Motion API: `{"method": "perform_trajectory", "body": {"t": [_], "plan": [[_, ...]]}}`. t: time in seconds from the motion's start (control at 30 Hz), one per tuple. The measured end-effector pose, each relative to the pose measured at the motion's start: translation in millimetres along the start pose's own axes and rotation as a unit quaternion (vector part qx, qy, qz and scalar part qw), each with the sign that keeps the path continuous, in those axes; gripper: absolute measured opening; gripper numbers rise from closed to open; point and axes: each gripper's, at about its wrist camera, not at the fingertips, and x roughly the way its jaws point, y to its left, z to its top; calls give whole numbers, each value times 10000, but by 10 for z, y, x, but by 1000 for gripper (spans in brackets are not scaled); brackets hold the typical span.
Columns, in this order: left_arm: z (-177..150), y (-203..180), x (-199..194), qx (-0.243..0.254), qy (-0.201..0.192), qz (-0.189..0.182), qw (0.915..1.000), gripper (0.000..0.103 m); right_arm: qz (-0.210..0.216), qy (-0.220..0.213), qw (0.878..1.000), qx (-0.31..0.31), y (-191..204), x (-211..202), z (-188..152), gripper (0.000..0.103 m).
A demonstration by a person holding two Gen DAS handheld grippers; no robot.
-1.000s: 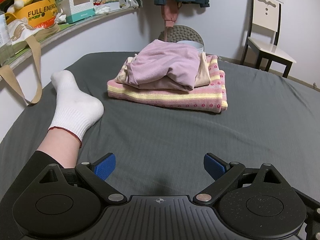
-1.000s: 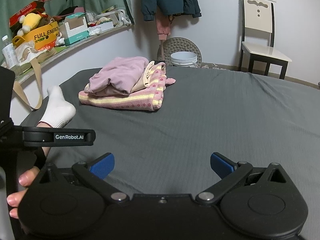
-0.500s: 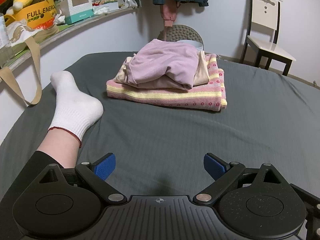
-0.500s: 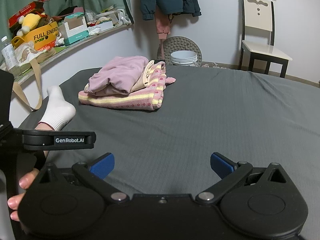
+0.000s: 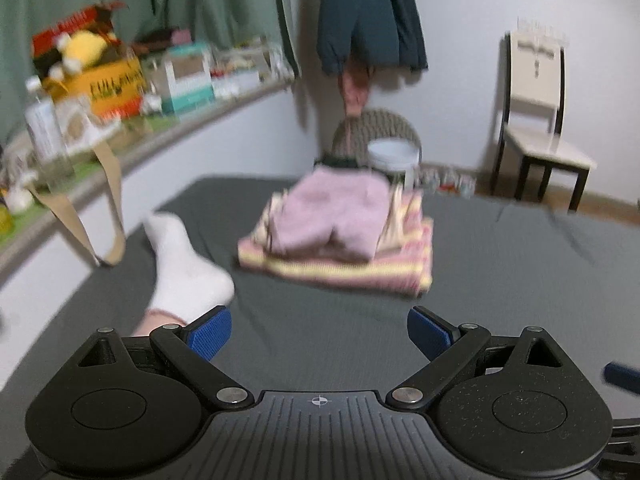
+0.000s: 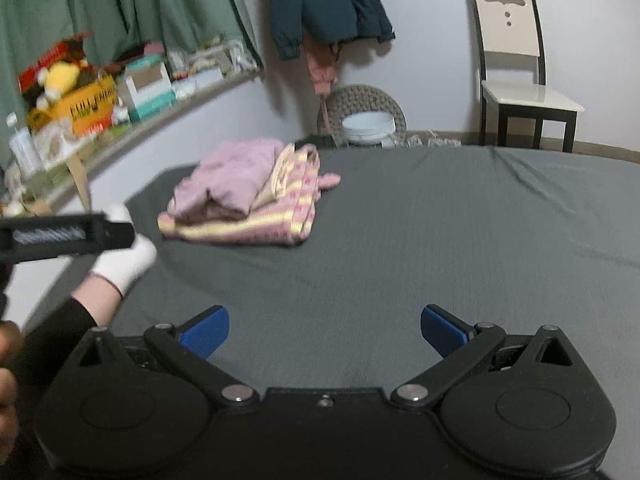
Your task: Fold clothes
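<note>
A stack of folded clothes (image 5: 340, 236) lies on the grey bed (image 5: 500, 280): a pink garment on a cream one, on a pink and yellow striped piece. The right wrist view shows the same stack (image 6: 248, 196) at the far left of the bed (image 6: 440, 240). My left gripper (image 5: 319, 336) is open and holds nothing, well short of the stack. My right gripper (image 6: 325, 330) is also open and empty, over bare sheet. The left gripper's body (image 6: 64, 236) shows blurred at the left edge of the right wrist view.
A person's foot in a white sock (image 5: 180, 264) rests on the bed left of the stack. A cluttered shelf (image 5: 120, 92) runs along the left wall. A chair (image 6: 516, 76), a hanging coat (image 6: 320, 4) and a white bucket (image 6: 366, 128) stand beyond the bed.
Both grippers have risen and tilted up, so more of the wall and shelf shows. The views are now motion-blurred. The clothes stack and the foot stay put.
</note>
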Motion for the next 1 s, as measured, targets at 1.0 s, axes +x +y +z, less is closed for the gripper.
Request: {"method": "perform_trajectory", "body": {"t": [1.0], "plan": [[206,2241,-4393,-1046,-1415,1913,9656,95,1266,-1400,9805,-555,-433,-1112,-39,103]]}}
